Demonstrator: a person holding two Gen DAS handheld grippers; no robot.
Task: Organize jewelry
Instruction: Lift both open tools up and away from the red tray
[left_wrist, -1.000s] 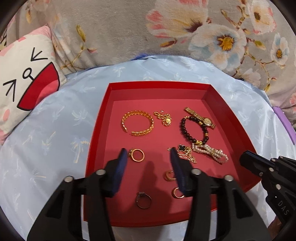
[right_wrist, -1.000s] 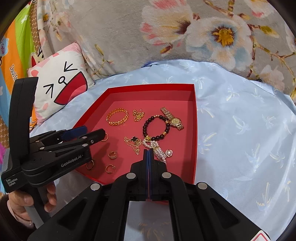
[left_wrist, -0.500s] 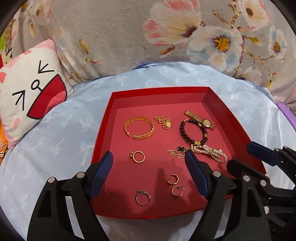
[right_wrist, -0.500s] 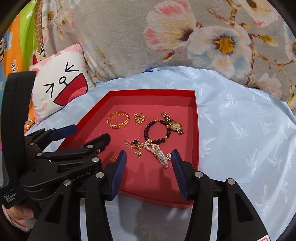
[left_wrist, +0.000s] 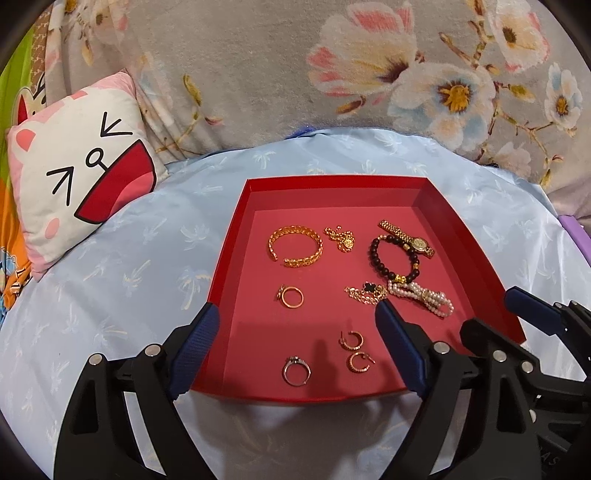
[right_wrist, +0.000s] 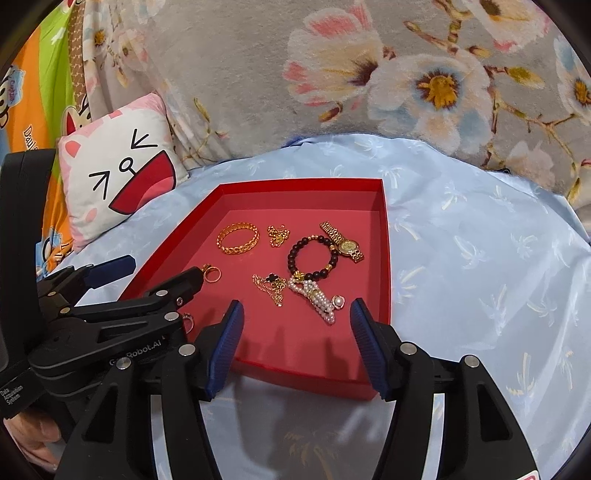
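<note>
A red tray (left_wrist: 332, 188) (right_wrist: 384, 258) lies on a light blue cloth and holds jewelry: a gold bangle (left_wrist: 295, 245) (right_wrist: 237, 238), a gold ring (left_wrist: 291, 296), a silver ring (left_wrist: 296, 370), two gold hoop earrings (left_wrist: 354, 350), a gold chain (left_wrist: 340, 238), a dark bead bracelet (left_wrist: 393, 260) (right_wrist: 313, 258), a gold watch (left_wrist: 408, 238) (right_wrist: 341, 242), a pearl bracelet (left_wrist: 424, 297) (right_wrist: 317, 297) and a clover necklace (left_wrist: 367, 293) (right_wrist: 271, 286). My left gripper (left_wrist: 295, 314) is open and empty above the tray's near edge. My right gripper (right_wrist: 295, 308) is open and empty over the tray's near right part.
A white and pink cartoon pillow (left_wrist: 77, 166) (right_wrist: 118, 166) leans at the left. A grey floral blanket (left_wrist: 332, 74) rises behind the tray. The blue cloth (right_wrist: 480, 258) spreads to the right of the tray. A purple edge (left_wrist: 572, 232) shows at far right.
Both grippers have opened wide; the right was shut a second ago. Both have pulled back toward me from the tray, so more of the tray shows.
</note>
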